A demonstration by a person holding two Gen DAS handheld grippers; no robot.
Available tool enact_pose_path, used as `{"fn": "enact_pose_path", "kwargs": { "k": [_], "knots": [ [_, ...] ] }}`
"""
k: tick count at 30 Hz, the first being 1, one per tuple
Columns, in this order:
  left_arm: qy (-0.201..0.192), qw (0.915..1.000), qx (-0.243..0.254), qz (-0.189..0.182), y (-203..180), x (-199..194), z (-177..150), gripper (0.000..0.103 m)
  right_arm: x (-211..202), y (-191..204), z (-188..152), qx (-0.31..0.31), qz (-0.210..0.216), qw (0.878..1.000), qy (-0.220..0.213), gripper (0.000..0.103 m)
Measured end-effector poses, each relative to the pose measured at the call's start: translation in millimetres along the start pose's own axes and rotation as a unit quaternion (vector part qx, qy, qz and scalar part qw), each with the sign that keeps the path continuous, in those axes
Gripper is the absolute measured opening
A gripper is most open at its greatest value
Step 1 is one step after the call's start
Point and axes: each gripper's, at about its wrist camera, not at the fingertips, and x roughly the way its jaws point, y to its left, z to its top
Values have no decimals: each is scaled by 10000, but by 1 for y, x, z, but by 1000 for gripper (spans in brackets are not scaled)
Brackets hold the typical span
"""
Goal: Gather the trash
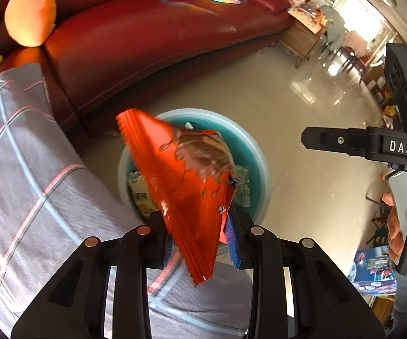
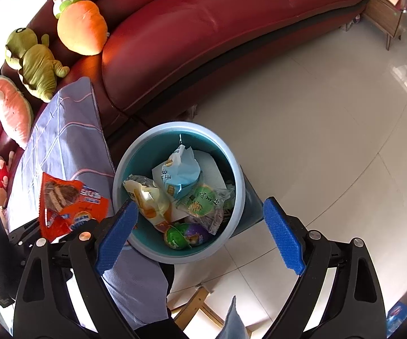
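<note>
Behind everything, the red sofa (image 2: 203, 28) curves around pale floor tiles. Your left gripper (image 1: 200, 237) pinches the orange snack wrapper (image 1: 180, 186) between its blue pads, holding it just above the teal bin (image 2: 135, 152) of discarded packets. To its right, your right gripper (image 2: 200, 234) hangs spread wide over that bin, holding nothing.

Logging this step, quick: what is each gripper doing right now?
Left gripper: shut on the orange wrapper, held over the bin.
Right gripper: open, empty, above the bin.
</note>
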Motion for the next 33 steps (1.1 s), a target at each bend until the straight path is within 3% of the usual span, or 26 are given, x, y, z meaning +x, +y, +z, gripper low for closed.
{"fn": "enact_pose_path", "kwargs": {
  "k": [4,6,8,10,21,33],
  "knots": [
    [-49,9999,105,-6,-13,5,6,41,-6,-4,-2,43,-24,10000,-57,86],
    [-55,9999,151,0,-17,9,8,50,-7,-6,-3,77,-55,9999,-70,86],
    [-51,9998,172,109,-19,12,9,77,-7,-10,-3,129,-56,9999,-60,86],
    [-109,9994,154,300,-19,12,8,90,-6,-12,-4,163,-64,9998,-50,86],
    [-85,9984,-146,541,-7,-1,-2,95,-8,-3,-12,21,-179,9998,16,89],
    [-262,9965,-435,672,7,-47,-33,99,-26,29,-40,-410,-158,9990,-53,93]
  ]
}}
